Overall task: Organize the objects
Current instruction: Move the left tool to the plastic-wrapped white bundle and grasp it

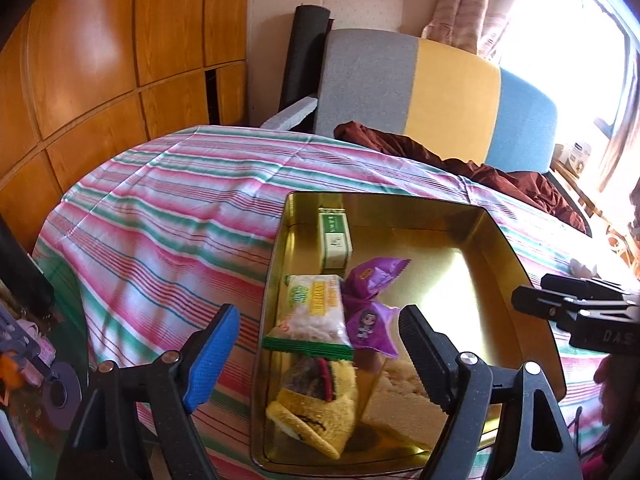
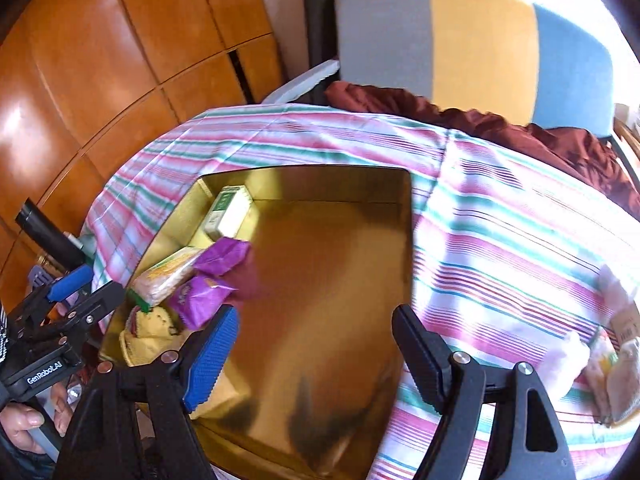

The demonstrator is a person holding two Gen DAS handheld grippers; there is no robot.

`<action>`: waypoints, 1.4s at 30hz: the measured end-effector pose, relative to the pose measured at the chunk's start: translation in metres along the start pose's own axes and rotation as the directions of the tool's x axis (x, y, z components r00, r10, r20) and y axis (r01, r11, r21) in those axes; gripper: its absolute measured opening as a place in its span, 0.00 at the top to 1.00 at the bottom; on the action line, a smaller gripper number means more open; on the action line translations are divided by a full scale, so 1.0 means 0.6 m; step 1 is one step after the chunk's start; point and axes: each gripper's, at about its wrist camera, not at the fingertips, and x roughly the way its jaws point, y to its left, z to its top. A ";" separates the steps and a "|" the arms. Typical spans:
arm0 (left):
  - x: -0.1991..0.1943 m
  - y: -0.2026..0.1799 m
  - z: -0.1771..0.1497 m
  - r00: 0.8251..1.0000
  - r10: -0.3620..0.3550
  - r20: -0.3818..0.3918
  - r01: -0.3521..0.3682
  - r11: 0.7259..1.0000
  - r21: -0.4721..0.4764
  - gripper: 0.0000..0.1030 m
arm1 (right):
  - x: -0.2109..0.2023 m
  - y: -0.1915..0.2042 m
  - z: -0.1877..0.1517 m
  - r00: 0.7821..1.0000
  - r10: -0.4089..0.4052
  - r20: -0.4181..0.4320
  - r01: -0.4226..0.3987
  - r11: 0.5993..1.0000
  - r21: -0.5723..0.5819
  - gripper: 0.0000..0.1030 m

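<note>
Table (image 1: 168, 208): striped cloth, gold tin (image 1: 516, 264) near its front edge | Tin: green box (image 1: 335, 240) in far left corner; white packet (image 1: 308, 312), purple packets (image 1: 372, 300), yellow packet (image 1: 320, 404) along left wall | My left gripper (image 1: 316, 354) tilts down over the packets, jaws wide, nothing between | My right gripper (image 2: 314, 354) tilts down over tin's bare floor, wide, empty.

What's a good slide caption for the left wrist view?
Open left gripper above a shiny gold metal tray holding snack packets.
</note>
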 end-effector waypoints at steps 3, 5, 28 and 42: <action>0.001 -0.022 0.002 1.000 -0.023 -0.008 0.024 0.999 0.025 0.20 | -0.015 -0.049 -0.004 0.999 -0.047 0.008 0.046 0.997 0.054 0.22; 0.001 -0.037 0.004 0.999 -0.046 -0.013 0.046 0.998 0.039 0.20 | -0.027 -0.083 -0.007 0.996 -0.085 0.011 0.084 0.993 0.085 0.22; -0.004 -0.426 0.007 0.921 -0.371 -0.122 0.386 0.819 0.424 0.14 | -0.243 -0.551 -0.128 0.884 -0.446 0.139 0.157 0.564 0.811 0.18; 0.130 -0.601 -0.013 0.925 -0.319 -0.208 0.380 0.806 0.455 0.23 | -0.231 -0.568 -0.134 0.911 -0.383 0.152 0.085 0.535 0.840 0.18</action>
